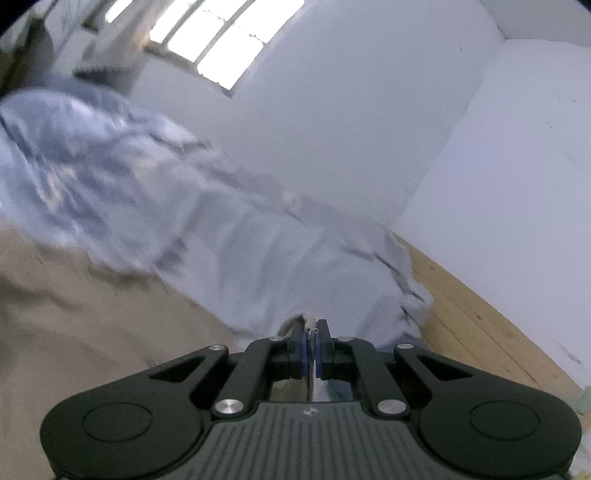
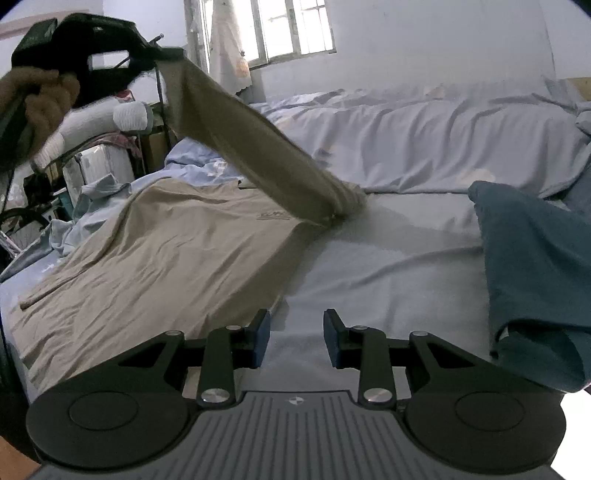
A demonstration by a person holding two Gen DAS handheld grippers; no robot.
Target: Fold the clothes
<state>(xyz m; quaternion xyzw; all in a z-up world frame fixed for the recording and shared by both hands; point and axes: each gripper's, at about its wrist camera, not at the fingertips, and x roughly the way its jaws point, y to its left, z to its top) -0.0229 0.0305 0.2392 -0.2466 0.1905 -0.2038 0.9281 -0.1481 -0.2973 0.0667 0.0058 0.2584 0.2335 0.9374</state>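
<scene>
Here the left gripper [image 1: 312,345] has its jaws pressed together on a thin edge of the tan shirt [image 2: 155,254], a scrap of pale cloth showing between the blue pads [image 1: 303,349]. In the right wrist view that same gripper sits high at the upper left, gripped by a hand [image 2: 40,96], and the sleeve [image 2: 255,147] runs taut from it down to the shirt's shoulder. The lift seems meant to raise the sleeve clear so it can be swung over the body of the shirt.

The right gripper [image 2: 296,338] hangs low with its jaws spread and nothing between them, just past the shirt's near edge, over bare sheet [image 2: 388,266]. It looks ready to pin or pinch the hem while the other arm carries the sleeve across.

The shirt itself lies mostly flat on the bed, chest print up, lightly creased. A blue garment [image 2: 535,266] sits well apart to the right, probably waiting its turn. A rumpled quilt [image 2: 424,136] lies behind, under the window [image 2: 291,29].

The left view is motion-blurred, so detail there is poor.
</scene>
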